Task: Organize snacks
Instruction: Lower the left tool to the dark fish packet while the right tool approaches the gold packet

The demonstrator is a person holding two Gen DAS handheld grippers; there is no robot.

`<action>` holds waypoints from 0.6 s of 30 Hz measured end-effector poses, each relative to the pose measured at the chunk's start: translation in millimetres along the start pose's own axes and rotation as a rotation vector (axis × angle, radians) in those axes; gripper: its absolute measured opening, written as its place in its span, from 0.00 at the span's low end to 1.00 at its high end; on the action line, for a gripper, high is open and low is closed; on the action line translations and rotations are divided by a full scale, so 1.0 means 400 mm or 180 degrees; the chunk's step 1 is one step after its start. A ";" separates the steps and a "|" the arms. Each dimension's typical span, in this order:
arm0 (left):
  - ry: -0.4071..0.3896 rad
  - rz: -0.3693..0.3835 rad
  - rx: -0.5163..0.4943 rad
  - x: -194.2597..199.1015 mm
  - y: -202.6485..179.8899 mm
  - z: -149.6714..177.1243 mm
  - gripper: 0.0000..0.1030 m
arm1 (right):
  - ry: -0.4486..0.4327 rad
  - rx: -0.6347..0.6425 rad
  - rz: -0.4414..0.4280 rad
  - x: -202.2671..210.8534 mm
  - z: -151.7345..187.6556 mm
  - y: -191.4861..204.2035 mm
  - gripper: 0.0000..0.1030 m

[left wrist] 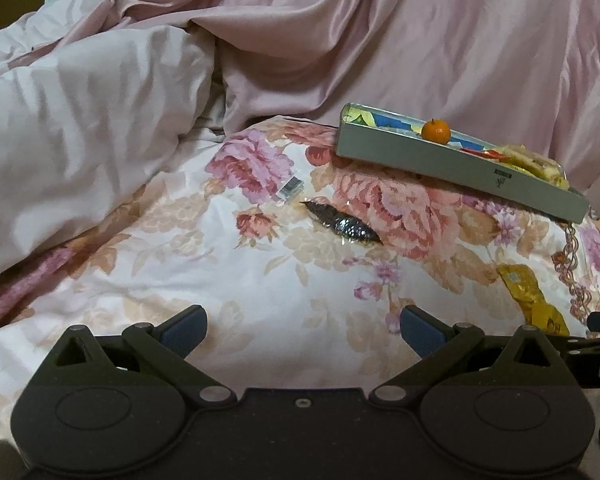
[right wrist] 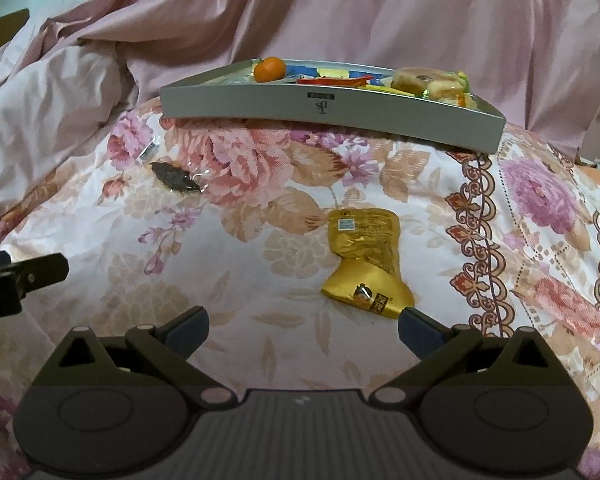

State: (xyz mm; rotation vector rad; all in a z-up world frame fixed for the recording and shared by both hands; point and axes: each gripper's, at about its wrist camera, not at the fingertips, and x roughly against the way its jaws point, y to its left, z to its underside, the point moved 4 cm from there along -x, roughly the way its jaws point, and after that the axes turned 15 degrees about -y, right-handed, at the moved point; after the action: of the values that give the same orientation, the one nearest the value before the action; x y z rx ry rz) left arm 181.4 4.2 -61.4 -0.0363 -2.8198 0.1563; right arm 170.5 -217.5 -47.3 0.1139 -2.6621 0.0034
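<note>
A shallow grey box (right wrist: 332, 114) (left wrist: 452, 164) rests on the floral bedspread and holds a small orange (right wrist: 269, 68) (left wrist: 435, 131), wrapped cakes (right wrist: 428, 82) (left wrist: 534, 162) and flat coloured packets. A gold snack packet (right wrist: 366, 264) (left wrist: 534, 300) lies on the spread just ahead of my right gripper (right wrist: 302, 330), near its right fingertip; that gripper is open and holds nothing. A dark snack in clear wrap (left wrist: 342, 222) (right wrist: 176, 176) lies well ahead of my left gripper (left wrist: 302, 330), which is open too.
A small barcode label (left wrist: 291, 189) (right wrist: 150, 152) lies beside the dark snack. A rumpled pink duvet (left wrist: 80, 128) rises at the left and behind the box. Part of the left gripper (right wrist: 16, 276) shows at the right wrist view's left edge.
</note>
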 end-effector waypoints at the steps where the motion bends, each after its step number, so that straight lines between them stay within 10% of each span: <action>1: -0.0005 0.0002 0.0016 -0.010 -0.003 -0.001 0.99 | -0.0003 0.0020 0.0018 -0.004 -0.004 -0.002 1.00; 18: -0.0080 0.0216 0.0334 -0.176 -0.048 -0.023 0.99 | 0.0131 -0.0023 0.0218 -0.118 -0.047 -0.078 1.00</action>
State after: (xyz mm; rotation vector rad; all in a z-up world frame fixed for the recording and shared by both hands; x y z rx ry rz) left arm 250.9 -16.8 -72.5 -0.1069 -2.8322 0.3223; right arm 223.5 -244.5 -52.8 0.0202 -2.6233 0.0180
